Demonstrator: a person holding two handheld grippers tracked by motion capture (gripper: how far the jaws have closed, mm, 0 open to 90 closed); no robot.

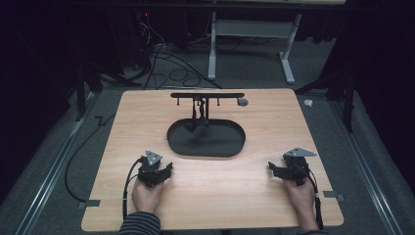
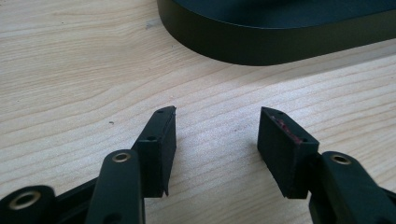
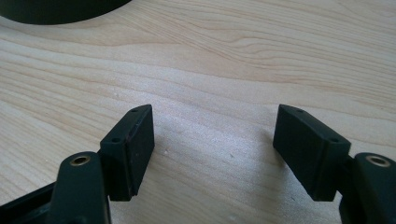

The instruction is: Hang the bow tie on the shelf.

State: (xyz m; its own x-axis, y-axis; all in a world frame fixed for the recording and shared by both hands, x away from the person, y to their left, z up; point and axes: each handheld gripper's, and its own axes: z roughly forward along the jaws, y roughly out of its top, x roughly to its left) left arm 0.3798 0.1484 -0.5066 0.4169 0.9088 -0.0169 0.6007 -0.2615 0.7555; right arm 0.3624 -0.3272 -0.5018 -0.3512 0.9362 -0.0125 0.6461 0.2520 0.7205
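A black oval tray (image 1: 222,147) lies in the middle of the wooden table (image 1: 147,117). From its far side rises a black T-shaped stand (image 1: 207,95) with small pegs, and a dark item (image 1: 198,115) that I cannot identify hangs from it over the tray. My left gripper (image 1: 166,169) rests on the table in front of the tray's left end, open and empty. In the left gripper view the left gripper (image 2: 218,112) points at the tray's rim (image 2: 280,46). My right gripper (image 1: 272,169) rests at the front right, open and empty. In the right gripper view the right gripper (image 3: 215,109) frames bare wood, with the tray's edge (image 3: 56,11) at the top left.
A small grey round piece (image 1: 242,102) sits by the stand's right end. Tape marks (image 1: 92,202) lie at the table's front corners. Cables (image 1: 166,68) and a white desk frame (image 1: 213,49) stand on the grey floor behind the table.
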